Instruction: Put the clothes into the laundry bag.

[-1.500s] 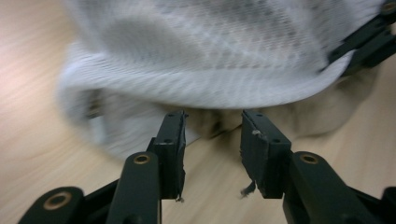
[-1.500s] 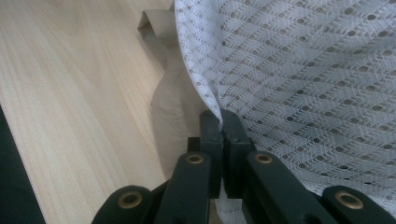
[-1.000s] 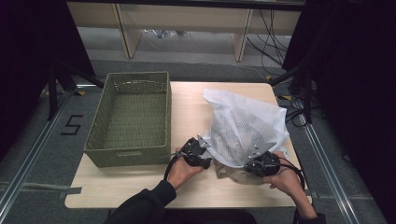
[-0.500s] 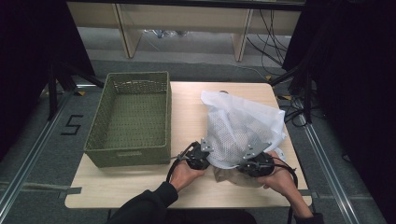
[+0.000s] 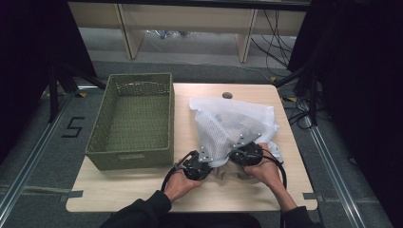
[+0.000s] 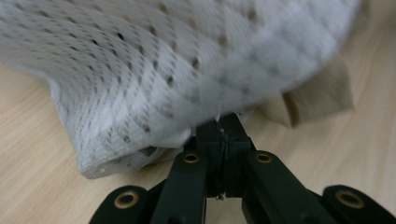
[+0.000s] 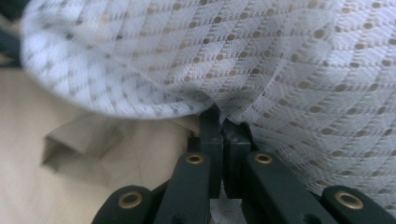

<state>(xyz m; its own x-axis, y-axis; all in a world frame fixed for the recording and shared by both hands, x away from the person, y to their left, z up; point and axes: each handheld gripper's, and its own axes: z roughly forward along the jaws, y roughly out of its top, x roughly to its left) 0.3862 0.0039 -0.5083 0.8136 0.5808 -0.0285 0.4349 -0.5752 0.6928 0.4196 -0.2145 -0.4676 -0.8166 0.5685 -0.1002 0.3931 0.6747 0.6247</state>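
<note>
White mesh bag (image 5: 233, 126) lies spread over the right half of a light wooden surface (image 5: 119, 192), its near edge gathered where two hand-held grippers meet it. In the high view the bag widens away from the person, with a crumpled white fold at its right edge. A beige cloth (image 5: 223, 172) pokes out from under the near edge, between the two grippers, flat on the wood.

The left gripper (image 5: 202, 164), held in the person's left hand (image 5: 178, 183), sits at the bag's near left corner. In the left gripper view its black jaws are pressed together with the hem of the mesh (image 6: 163, 93) pinched between their tips; they have just been closing, and the fabric is caught between them. The beige cloth (image 6: 317, 93) shows to the right of the jaws there, under the bag's edge.

The right gripper (image 5: 240, 154), held in the person's right hand (image 5: 266, 171), sits just beside the left one, at the bag's near right. In the right gripper view its jaws are also clamped tight on the mesh (image 7: 280, 70), which drapes over and past the tips; the beige cloth (image 7: 93, 144) lies to their left.

An olive-green woven basket (image 5: 102, 159) stands on the left part of the surface, just beside the bag and apart from both grippers.
</note>
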